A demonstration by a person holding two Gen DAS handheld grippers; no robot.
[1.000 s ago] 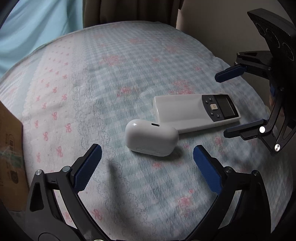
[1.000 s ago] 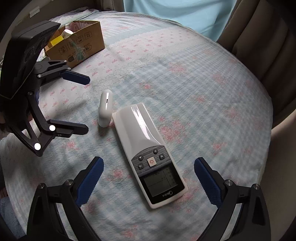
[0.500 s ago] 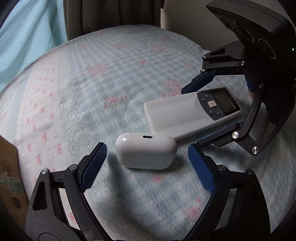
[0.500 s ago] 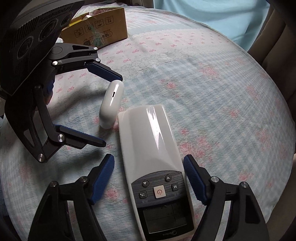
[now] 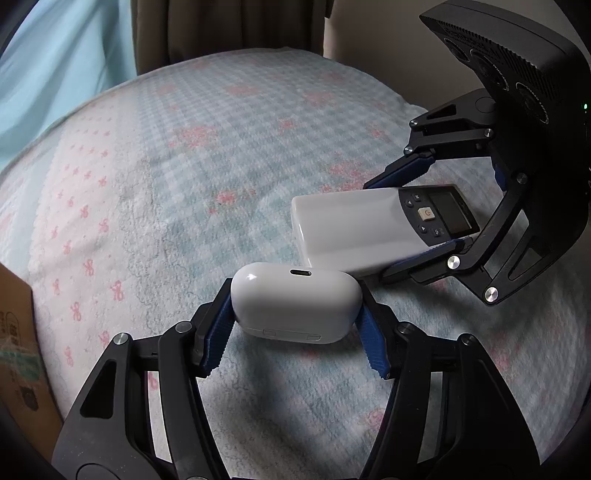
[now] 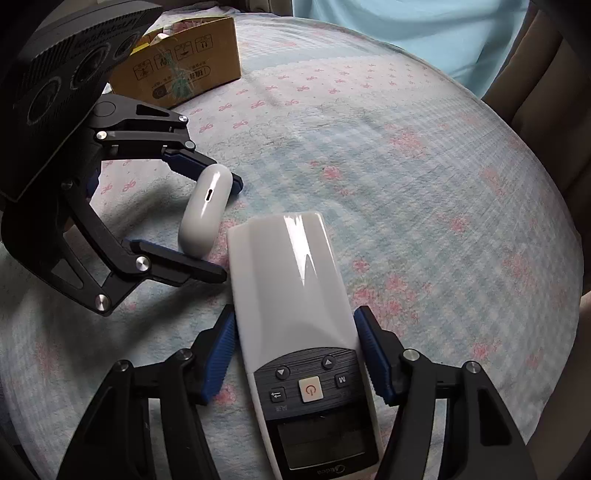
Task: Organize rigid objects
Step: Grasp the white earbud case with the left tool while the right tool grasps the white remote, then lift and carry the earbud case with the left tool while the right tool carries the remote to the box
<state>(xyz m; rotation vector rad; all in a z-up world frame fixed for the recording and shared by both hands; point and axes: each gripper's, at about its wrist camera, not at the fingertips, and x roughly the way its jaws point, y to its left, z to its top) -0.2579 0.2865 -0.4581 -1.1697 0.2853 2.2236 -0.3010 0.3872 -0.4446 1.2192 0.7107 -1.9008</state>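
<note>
1. Blue ribbed pads of the left gripper [image 5: 295, 334] press on both rounded ends of the white earbud case [image 5: 295, 301]; the jaws are closing on it, and its charging port faces away from that camera.
2. Smooth, glossy and pill-shaped, the case rests on the bedspread [image 5: 177, 192], just beside the plain end of the remote control [image 6: 295, 314].
3. The right gripper [image 6: 295, 354] straddles the remote's middle, just above the dark button panel; its jaws are closing, the pads meeting both long edges.
4. The remote is a long white slab with a shiny upper shell, a grey screen and a pale power button.
5. The bedspread is soft towelling, pale blue checks with pink flowers and bows, and a lace-like seam across it.
6. Beyond both objects the cloth lies open up to the curtain [image 6: 406, 33].
7. A cardboard box [image 6: 184, 70] stands at the far left edge in the right wrist view, well apart from the case.
</note>
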